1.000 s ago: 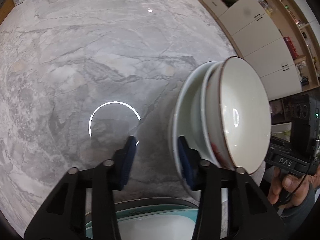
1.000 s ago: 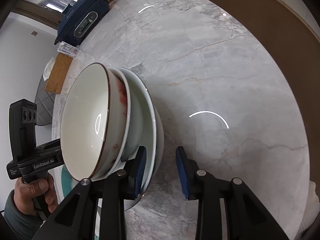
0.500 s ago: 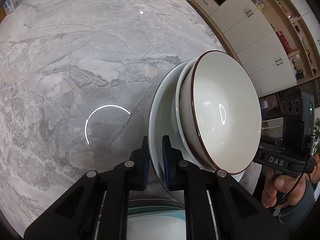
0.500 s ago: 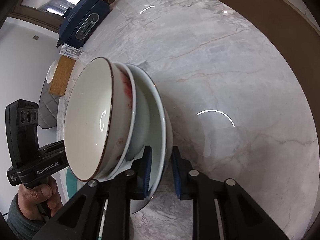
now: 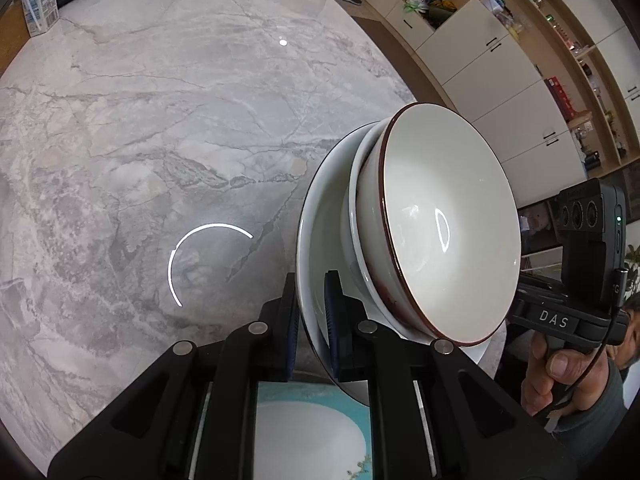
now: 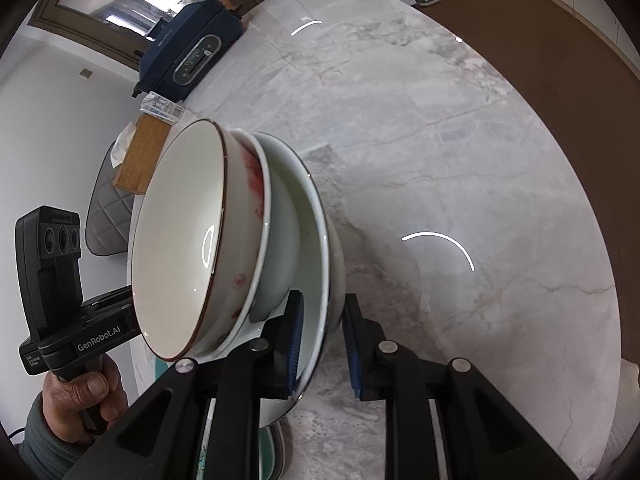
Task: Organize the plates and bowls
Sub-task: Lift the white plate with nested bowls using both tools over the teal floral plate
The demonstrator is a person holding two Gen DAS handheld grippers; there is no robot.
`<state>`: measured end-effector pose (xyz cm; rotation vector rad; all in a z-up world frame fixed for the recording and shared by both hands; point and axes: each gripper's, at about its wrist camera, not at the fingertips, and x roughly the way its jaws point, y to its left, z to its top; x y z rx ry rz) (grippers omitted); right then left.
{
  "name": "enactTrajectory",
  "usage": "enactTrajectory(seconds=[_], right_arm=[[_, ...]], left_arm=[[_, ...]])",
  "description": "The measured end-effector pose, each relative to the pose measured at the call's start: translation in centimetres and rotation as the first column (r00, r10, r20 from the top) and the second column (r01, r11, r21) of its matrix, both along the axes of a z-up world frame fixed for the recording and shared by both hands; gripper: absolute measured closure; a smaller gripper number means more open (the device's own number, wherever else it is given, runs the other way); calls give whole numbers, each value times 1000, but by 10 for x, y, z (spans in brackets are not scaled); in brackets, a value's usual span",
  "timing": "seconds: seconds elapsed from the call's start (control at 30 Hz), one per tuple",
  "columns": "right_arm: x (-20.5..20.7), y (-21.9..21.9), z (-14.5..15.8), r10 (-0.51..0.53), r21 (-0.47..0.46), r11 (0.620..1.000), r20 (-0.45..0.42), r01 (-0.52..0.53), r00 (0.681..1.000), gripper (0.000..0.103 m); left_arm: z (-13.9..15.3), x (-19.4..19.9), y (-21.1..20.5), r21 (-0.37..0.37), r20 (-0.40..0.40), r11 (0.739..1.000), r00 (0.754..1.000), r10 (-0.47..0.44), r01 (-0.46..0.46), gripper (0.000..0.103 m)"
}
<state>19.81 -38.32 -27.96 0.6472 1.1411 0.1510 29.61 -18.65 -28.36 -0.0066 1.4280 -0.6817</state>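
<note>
Stack: a brown-rimmed bowl nested in a second white bowl, both sitting in a wide white plate — the whole stack is held tilted above the table, between the two grippers.
Top bowl: white inside, thin brown rim, red smears on its outer wall (seen best from the right wrist).
Plate: the outermost piece; both tools grip it at its rim, on opposite sides.
Left gripper: jaws narrow, blue pads closed on the plate rim, one pad on each face.
Right gripper: jaws narrow around the opposite rim; the inner pad lies on the plate's face, the outer pad sits just beside its underside — contact there is not clear.
Below the stack: a teal dish with a white centre, showing between the left fingers.
Table: grey veined marble, glossy, with ring-light reflections.
Far edge: a dark blue appliance, a small carton, a wooden block.
Background: cream cabinets with open shelves.
</note>
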Motion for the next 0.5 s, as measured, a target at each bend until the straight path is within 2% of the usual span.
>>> enactTrajectory(seconds=[0.17,0.33,0.5], right_arm=[[-7,11,25,30,-8,1000,27,-29,999,81],[-18,37,55,81,-26,996,65,-80,995,80],[-33,70,66,134,-28,991,81,-132,988,80]], left_arm=[[30,-10,19,-7,20,1000,1000,23,-23,93],[65,-33,46,-4,85,999,995,53,-53,93],[85,-65,88,3,104,995,989,103,-104,93]])
